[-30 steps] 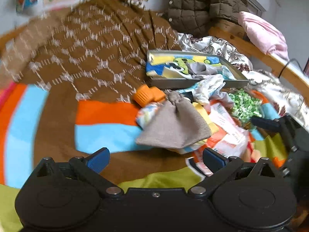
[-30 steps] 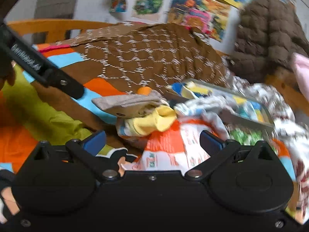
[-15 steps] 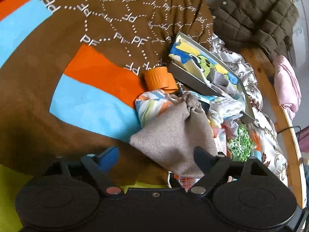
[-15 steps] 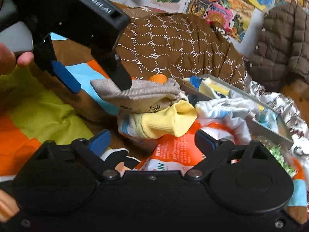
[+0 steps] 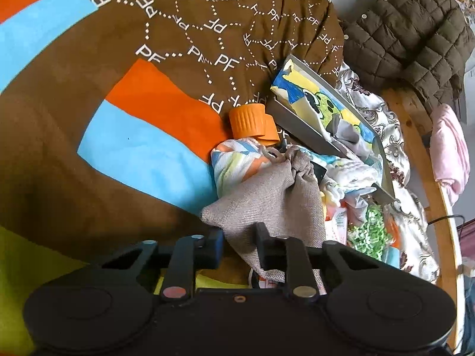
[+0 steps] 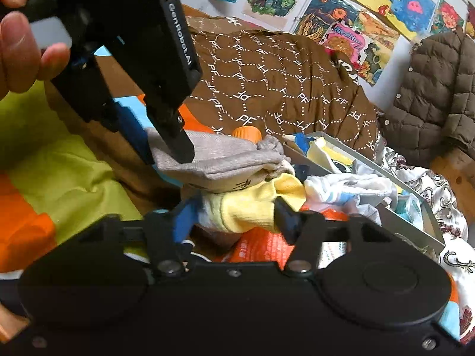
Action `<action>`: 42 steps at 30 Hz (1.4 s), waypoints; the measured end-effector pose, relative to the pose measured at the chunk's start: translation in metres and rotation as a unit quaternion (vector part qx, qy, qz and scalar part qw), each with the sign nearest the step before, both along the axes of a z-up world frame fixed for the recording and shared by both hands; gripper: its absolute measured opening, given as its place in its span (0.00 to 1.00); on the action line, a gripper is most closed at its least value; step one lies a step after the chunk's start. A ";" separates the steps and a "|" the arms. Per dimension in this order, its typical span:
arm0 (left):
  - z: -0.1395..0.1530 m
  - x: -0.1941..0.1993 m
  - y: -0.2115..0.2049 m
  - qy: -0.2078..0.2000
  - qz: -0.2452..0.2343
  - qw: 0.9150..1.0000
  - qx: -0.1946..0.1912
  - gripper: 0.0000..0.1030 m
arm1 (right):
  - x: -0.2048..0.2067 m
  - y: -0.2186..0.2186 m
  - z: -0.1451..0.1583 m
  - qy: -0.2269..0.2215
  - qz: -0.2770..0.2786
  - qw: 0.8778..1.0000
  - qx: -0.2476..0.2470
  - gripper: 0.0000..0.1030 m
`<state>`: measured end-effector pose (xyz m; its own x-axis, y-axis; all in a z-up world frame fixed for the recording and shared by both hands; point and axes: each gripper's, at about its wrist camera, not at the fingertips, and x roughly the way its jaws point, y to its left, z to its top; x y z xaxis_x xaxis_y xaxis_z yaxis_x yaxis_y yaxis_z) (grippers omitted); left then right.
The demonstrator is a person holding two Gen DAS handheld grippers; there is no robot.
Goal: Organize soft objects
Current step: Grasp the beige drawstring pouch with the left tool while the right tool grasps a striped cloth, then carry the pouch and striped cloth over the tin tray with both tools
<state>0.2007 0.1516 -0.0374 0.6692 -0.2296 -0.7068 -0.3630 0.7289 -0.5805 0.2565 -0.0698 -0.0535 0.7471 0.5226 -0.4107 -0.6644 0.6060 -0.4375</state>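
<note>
A grey drawstring pouch (image 5: 273, 195) lies on top of a heap of soft cloths on the bed. My left gripper (image 5: 239, 244) has its jaws closing, and its pads pinch the pouch's near corner. The right wrist view shows the same grip on the pouch (image 6: 225, 160) by the left gripper (image 6: 161, 152), held by a hand. Below the pouch sits a yellow sock (image 6: 240, 210). My right gripper (image 6: 234, 216) is closing too, with its pads pressed against the sock's sides.
A grey metal tray (image 5: 299, 118) with a cartoon-print cloth stands behind the heap, and an orange cap (image 5: 248, 118) lies beside it. White and striped cloths, a plastic packet and green shreds fill the heap. A brown patterned blanket (image 5: 207, 29) covers the back; a wooden bed rail (image 5: 415, 136) runs at right.
Both grippers went from wide open to narrow, the left onto the grey pouch's corner and the right onto the yellow sock. The left gripper rolled and dropped closer to the heap.
</note>
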 end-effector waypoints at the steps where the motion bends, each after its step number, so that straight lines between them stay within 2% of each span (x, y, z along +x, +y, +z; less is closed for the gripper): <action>1: 0.002 -0.001 -0.001 -0.002 -0.001 1.000 0.006 0.16 | -0.001 -0.001 0.000 -0.002 0.002 1.000 -0.001 0.26; 2: 0.004 -0.002 -0.003 -0.005 -0.004 1.000 0.010 0.12 | -0.003 -0.002 0.001 -0.004 0.003 1.000 -0.001 0.19; 4: 0.010 -0.005 -0.006 -0.019 -0.018 0.999 0.023 0.08 | -0.004 -0.005 0.001 -0.004 0.006 1.000 0.003 0.11; 7: 0.022 -0.015 -0.012 -0.048 -0.044 0.996 0.063 0.06 | -0.010 -0.010 0.002 -0.011 0.007 1.000 0.011 0.07; 17: 0.045 -0.083 -0.040 -0.106 -0.024 0.980 0.165 0.04 | -0.039 -0.023 0.015 -0.045 0.020 0.999 0.005 0.05; 20: 0.041 -0.102 -0.052 -0.101 -0.020 0.978 0.182 0.04 | -0.051 -0.026 0.020 -0.056 0.021 0.998 -0.003 0.05; 25: 0.035 -0.132 -0.059 -0.106 0.011 0.977 0.182 0.04 | -0.059 -0.031 0.030 -0.048 0.010 0.999 0.001 0.05; 28: 0.039 -0.142 -0.062 -0.106 0.008 0.971 0.212 0.04 | -0.070 -0.037 0.033 -0.054 0.006 0.999 0.001 0.05; 31: 0.045 -0.153 -0.060 -0.102 0.013 0.969 0.224 0.04 | -0.080 -0.042 0.037 -0.065 0.004 0.998 0.000 0.05; 37: 0.063 -0.178 -0.052 -0.117 0.024 0.956 0.267 0.04 | -0.097 -0.041 0.044 -0.090 0.002 0.996 -0.009 0.05; 42: 0.076 -0.187 -0.050 -0.138 0.003 0.942 0.307 0.04 | -0.106 -0.030 0.057 -0.124 0.004 0.992 -0.015 0.05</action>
<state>0.0139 0.1017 0.0388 0.8468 0.1698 -0.5040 -0.2651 0.9563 -0.1231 0.1509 -0.0994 0.0035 0.8226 0.5200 -0.2300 -0.5392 0.5848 -0.6061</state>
